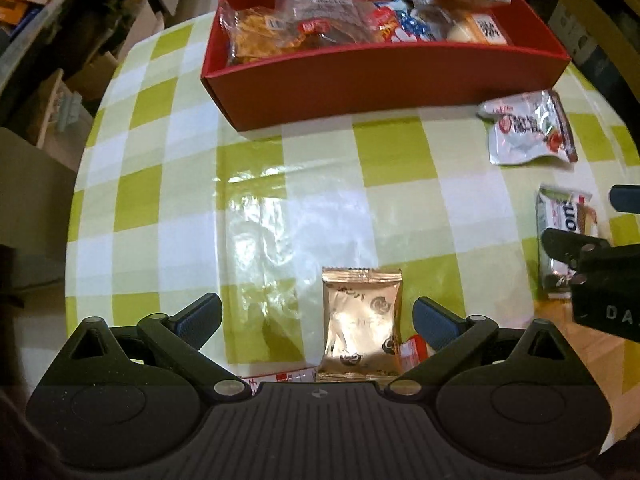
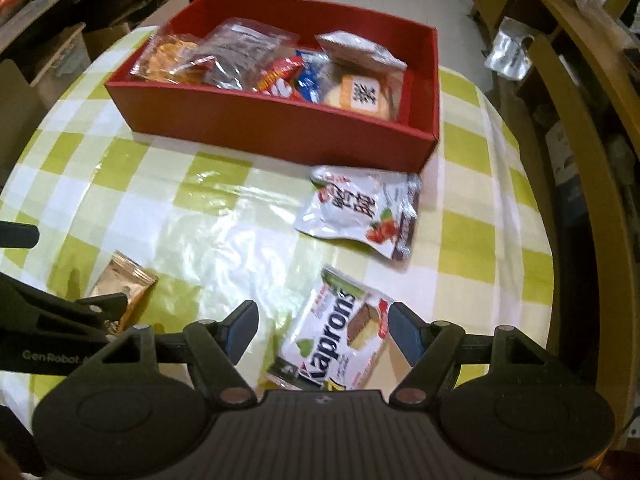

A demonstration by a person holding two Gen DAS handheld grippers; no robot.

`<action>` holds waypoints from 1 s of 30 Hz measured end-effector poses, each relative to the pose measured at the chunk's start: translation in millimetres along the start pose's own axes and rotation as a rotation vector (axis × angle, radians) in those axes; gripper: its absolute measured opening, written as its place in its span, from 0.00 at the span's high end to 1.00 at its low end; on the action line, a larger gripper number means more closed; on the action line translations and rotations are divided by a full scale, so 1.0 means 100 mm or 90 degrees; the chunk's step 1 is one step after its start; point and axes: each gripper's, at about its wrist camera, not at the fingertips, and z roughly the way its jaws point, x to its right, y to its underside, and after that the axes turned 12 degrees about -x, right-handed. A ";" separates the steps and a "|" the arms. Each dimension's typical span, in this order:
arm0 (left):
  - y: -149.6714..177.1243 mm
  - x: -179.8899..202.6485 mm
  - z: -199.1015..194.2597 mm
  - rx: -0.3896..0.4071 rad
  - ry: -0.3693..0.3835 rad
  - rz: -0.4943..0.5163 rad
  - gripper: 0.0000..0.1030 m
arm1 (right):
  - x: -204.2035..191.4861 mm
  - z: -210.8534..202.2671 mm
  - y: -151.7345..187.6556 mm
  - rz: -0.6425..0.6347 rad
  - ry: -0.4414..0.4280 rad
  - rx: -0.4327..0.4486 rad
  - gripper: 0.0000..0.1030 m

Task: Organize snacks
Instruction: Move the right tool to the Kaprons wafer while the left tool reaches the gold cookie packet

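A red box [image 1: 384,80] [image 2: 280,124] at the table's far side holds several snack packets. My left gripper [image 1: 318,320] is open, its fingers on either side of a gold packet [image 1: 362,320] [image 2: 120,292] lying on the table. My right gripper [image 2: 322,332] is open over a white Kaprons wafer packet [image 2: 336,340] [image 1: 560,232]. A white pouch with red fruit [image 2: 360,212] [image 1: 528,128] lies on the table just in front of the box.
The table has a green and white checked cloth [image 1: 200,200] [image 2: 120,184]. A red and white packet [image 1: 412,352] peeks out beside the gold one. A wooden chair [image 2: 580,160] stands at the right. Cardboard boxes [image 1: 80,60] stand to the left.
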 end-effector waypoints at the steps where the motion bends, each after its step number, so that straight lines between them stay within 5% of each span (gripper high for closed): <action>1: 0.00 0.01 0.03 -0.004 -0.007 -0.001 0.00 | 0.02 0.02 0.00 0.006 -0.001 -0.005 0.24; 30: -0.05 0.18 0.30 -0.038 -0.064 0.004 0.01 | 0.17 0.42 -0.10 0.061 -0.020 -0.078 0.23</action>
